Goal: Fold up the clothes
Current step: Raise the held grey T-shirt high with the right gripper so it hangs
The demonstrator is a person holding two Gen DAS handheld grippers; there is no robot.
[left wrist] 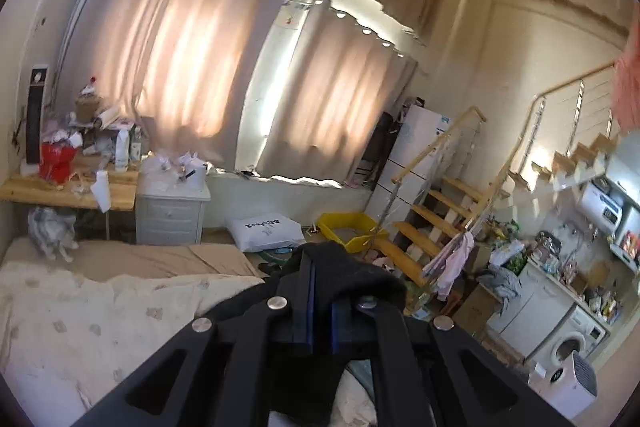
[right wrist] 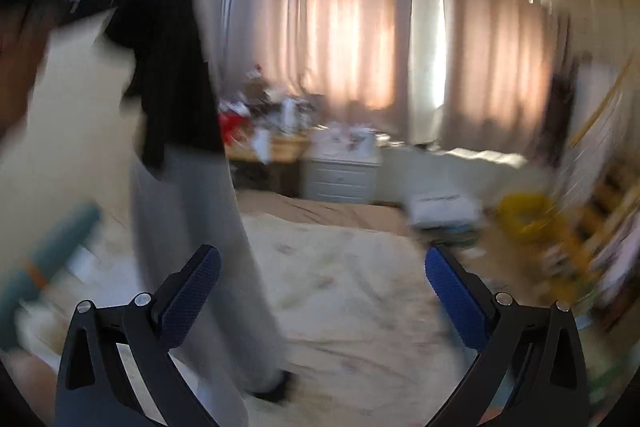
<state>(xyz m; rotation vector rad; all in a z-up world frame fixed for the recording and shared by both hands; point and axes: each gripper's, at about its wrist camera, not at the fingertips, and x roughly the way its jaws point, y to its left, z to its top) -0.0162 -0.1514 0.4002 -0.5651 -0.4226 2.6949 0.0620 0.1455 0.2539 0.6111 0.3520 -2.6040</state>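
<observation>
My left gripper (left wrist: 322, 311) is shut on a black and grey garment (left wrist: 360, 279), held high above the bed; black cloth bunches over its fingertips. In the blurred right wrist view the same garment (right wrist: 188, 187) hangs down at the left, black at the top and grey below, with its lower end just above the cream bedspread (right wrist: 352, 267). My right gripper (right wrist: 322, 291) is open and empty, to the right of the hanging garment and above the bed.
The bed with the cream cover (left wrist: 80, 319) lies below. Behind it stand a cluttered wooden desk (left wrist: 68, 187) and a white nightstand (left wrist: 172, 211) before the curtains. A wooden staircase (left wrist: 440, 219), a yellow bin (left wrist: 352, 227) and a washing machine (left wrist: 568, 343) are at the right.
</observation>
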